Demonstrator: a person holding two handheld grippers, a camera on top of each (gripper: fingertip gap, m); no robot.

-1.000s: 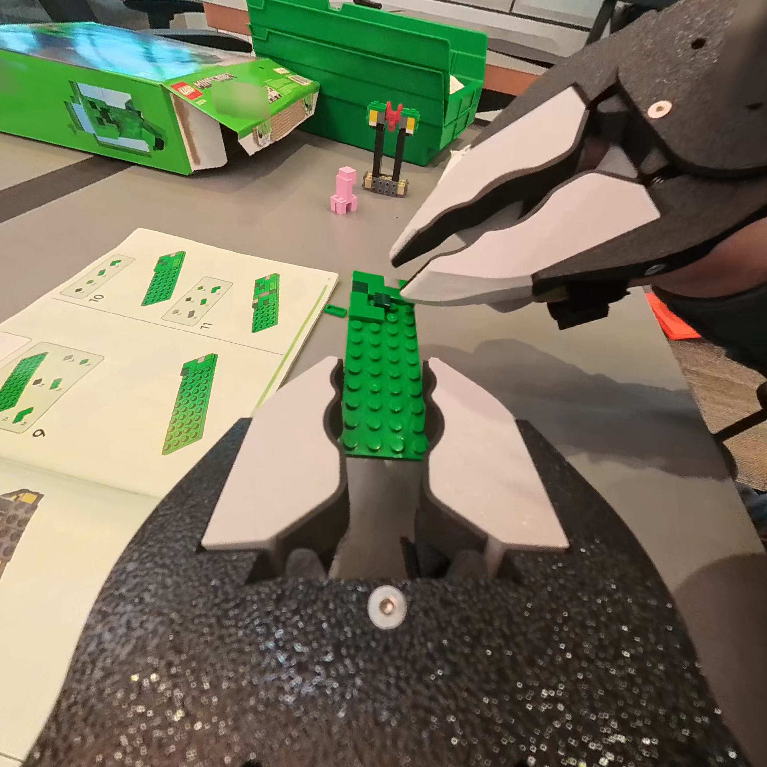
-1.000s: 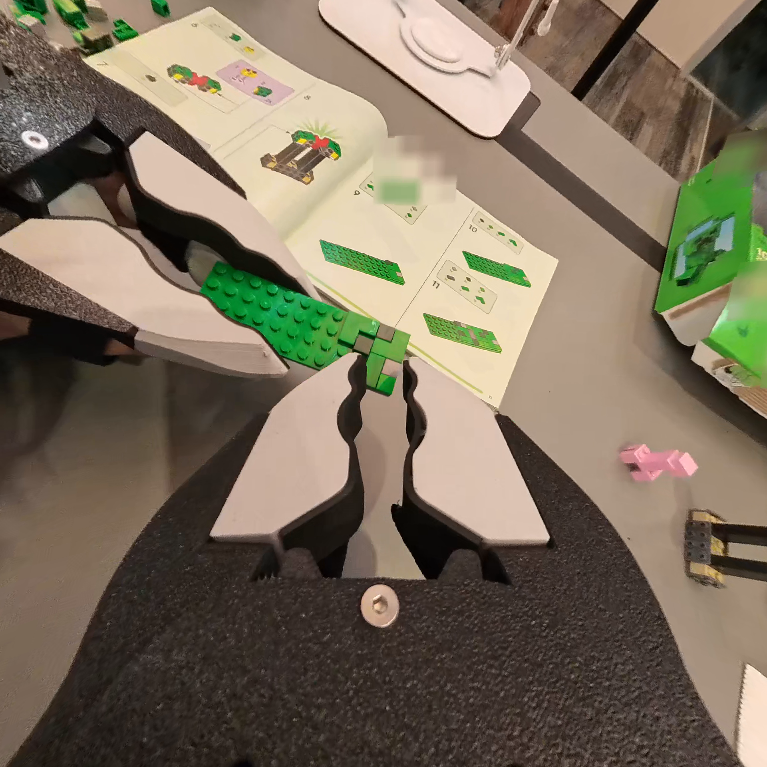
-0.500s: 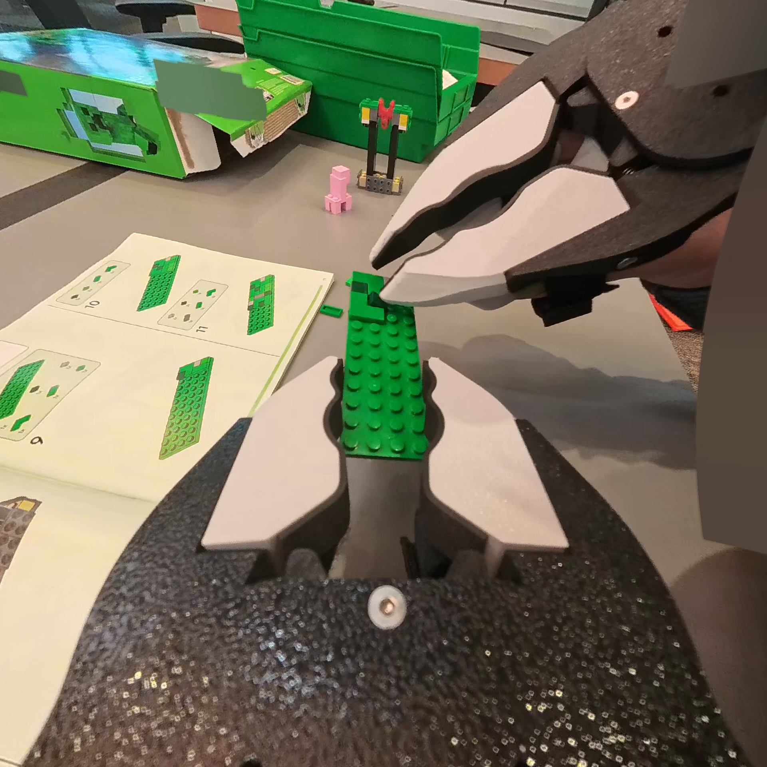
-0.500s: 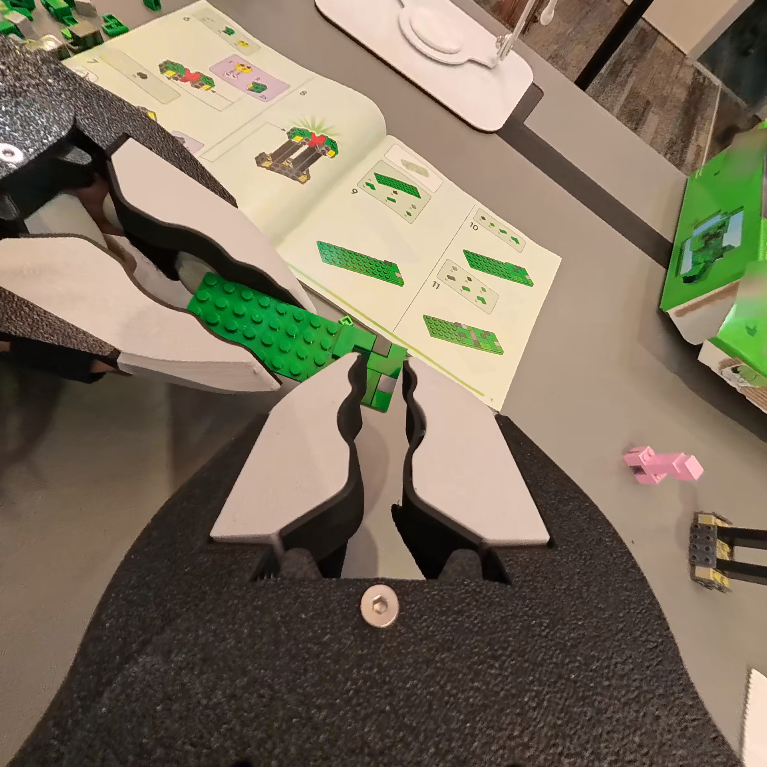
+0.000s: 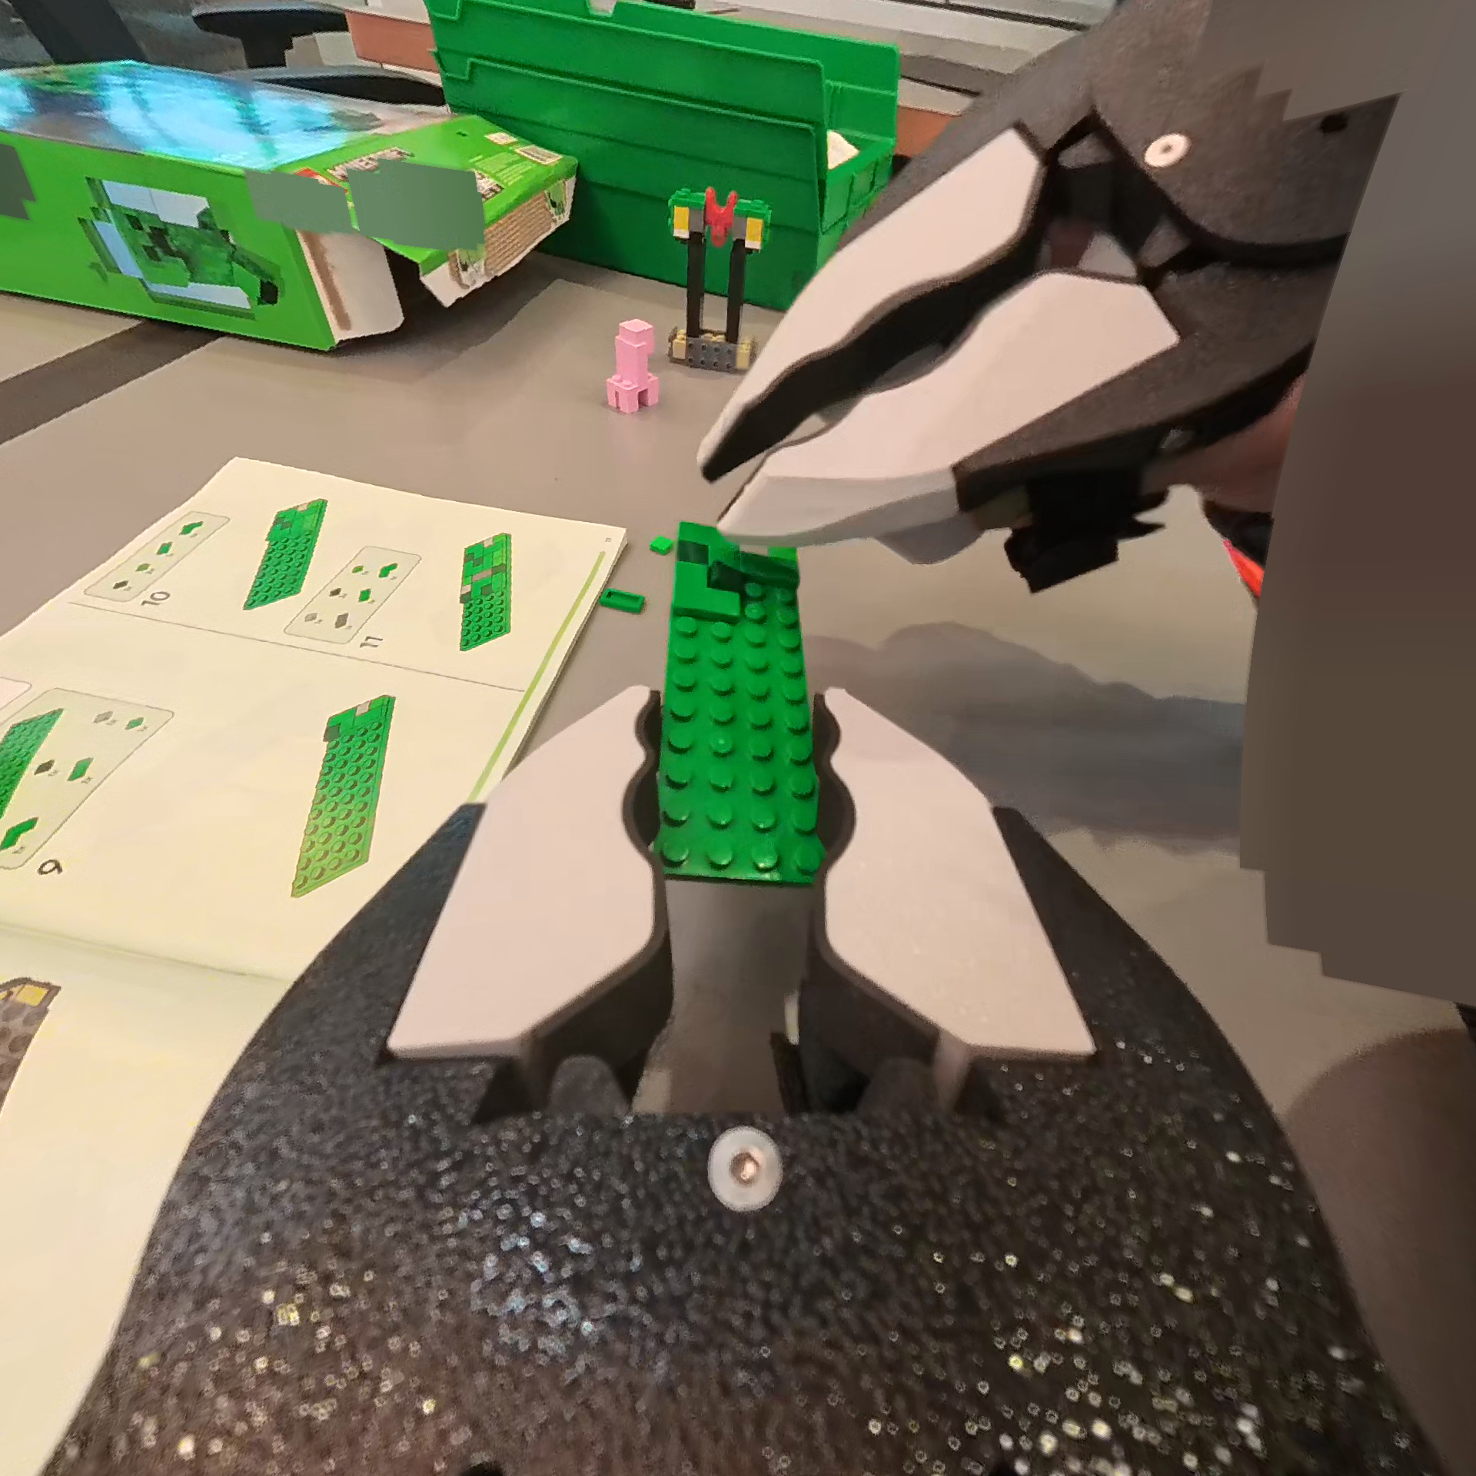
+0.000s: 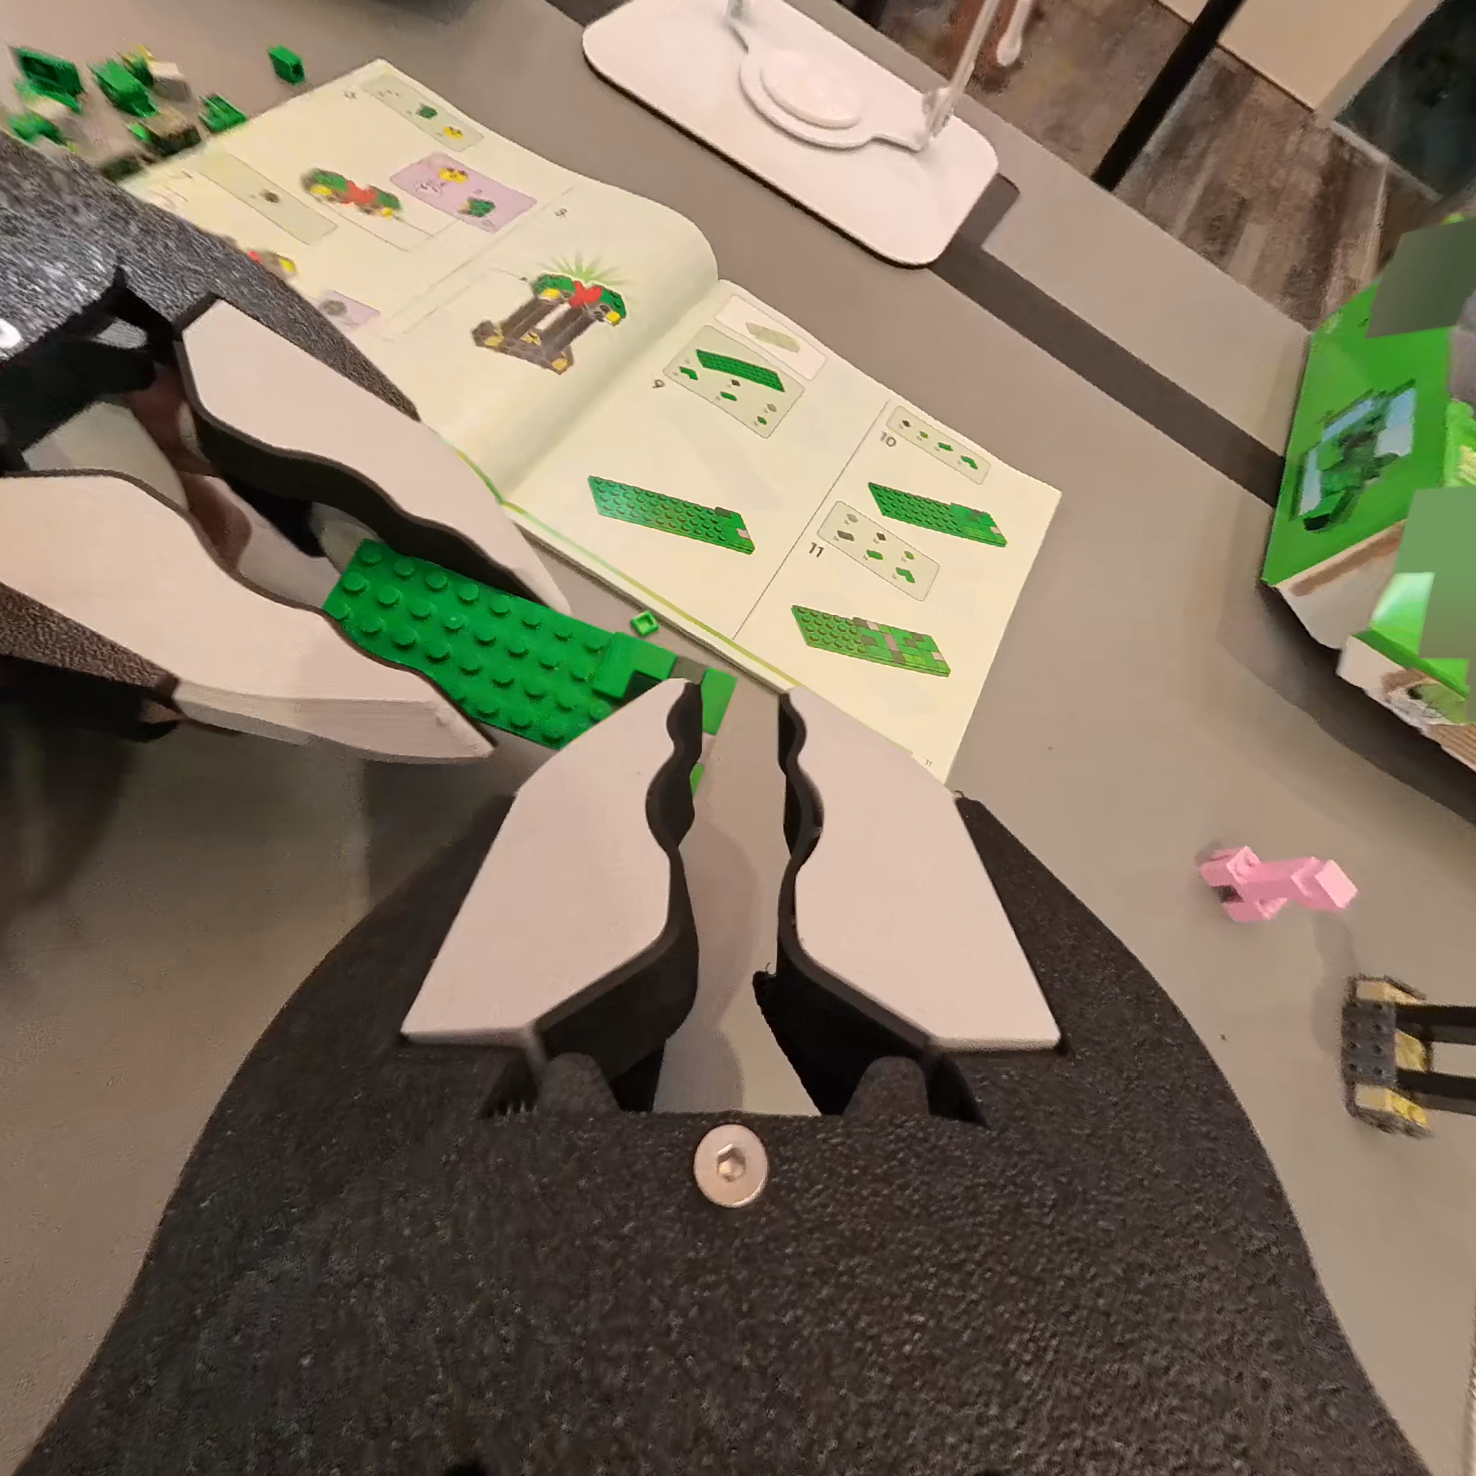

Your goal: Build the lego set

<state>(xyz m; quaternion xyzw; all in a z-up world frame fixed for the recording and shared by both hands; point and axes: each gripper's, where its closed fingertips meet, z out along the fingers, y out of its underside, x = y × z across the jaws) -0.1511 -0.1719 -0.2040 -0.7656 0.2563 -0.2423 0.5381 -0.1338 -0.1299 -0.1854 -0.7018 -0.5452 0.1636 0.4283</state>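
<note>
Left tongs (image 5: 739, 711) grip green plate (image 5: 739, 719); right tongs (image 6: 739, 711) apart.

Green plate (image 6: 479, 647) between left gripper (image 6: 511, 679) fingers, right gripper (image 6: 739, 703) alongside.

A grey table (image 6: 1118, 719) in an office room.
A dark seam (image 6: 1118, 335) crosses its top; a white stand base (image 6: 799, 160) rests at the far edge, and wood-pattern floor (image 6: 1246, 184) shows beyond.

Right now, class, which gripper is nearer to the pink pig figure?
Right. The right gripper hovers over the plate's far end, close to the pig; the left gripper holds the plate's near end, farther back.
</note>
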